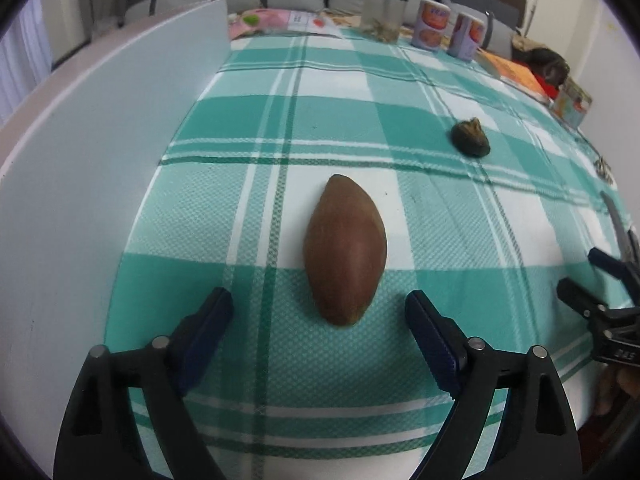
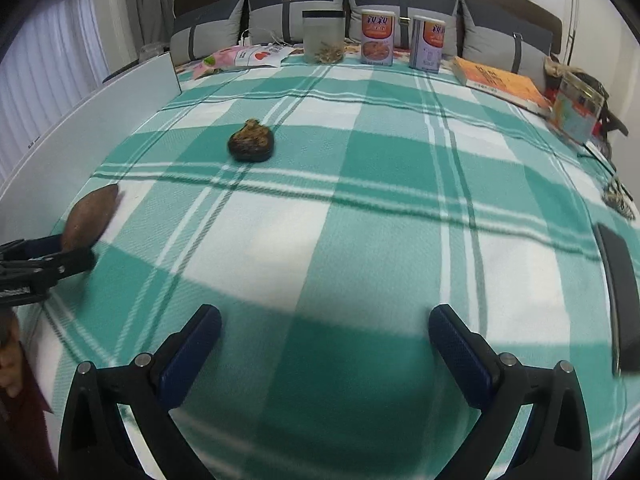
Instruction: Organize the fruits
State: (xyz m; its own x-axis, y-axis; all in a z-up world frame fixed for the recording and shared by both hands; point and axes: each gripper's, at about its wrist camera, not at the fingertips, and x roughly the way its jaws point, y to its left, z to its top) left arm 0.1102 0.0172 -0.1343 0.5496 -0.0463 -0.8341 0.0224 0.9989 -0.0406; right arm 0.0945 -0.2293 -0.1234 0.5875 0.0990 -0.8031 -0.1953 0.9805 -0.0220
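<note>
A smooth brown oval fruit (image 1: 345,252) lies on the green-and-white checked cloth (image 1: 460,240). My left gripper (image 1: 320,298) is open, its two blue pads on either side of the fruit's near end and not touching it. A dark, lumpy fruit (image 1: 471,138) sits farther back on the right. In the right wrist view the same dark fruit (image 2: 251,145) rests at the centre left, and the brown fruit (image 2: 90,216) shows at the left edge by the left gripper's fingers (image 2: 48,260). My right gripper (image 2: 325,312) is open over bare cloth with nothing between its fingers.
A white board (image 1: 100,140) runs along the left side of the cloth. At the far edge stand a clear jar (image 2: 323,36), two printed cans (image 2: 378,38) and an orange book (image 2: 500,82). A dark flat device (image 2: 618,292) lies at the right edge.
</note>
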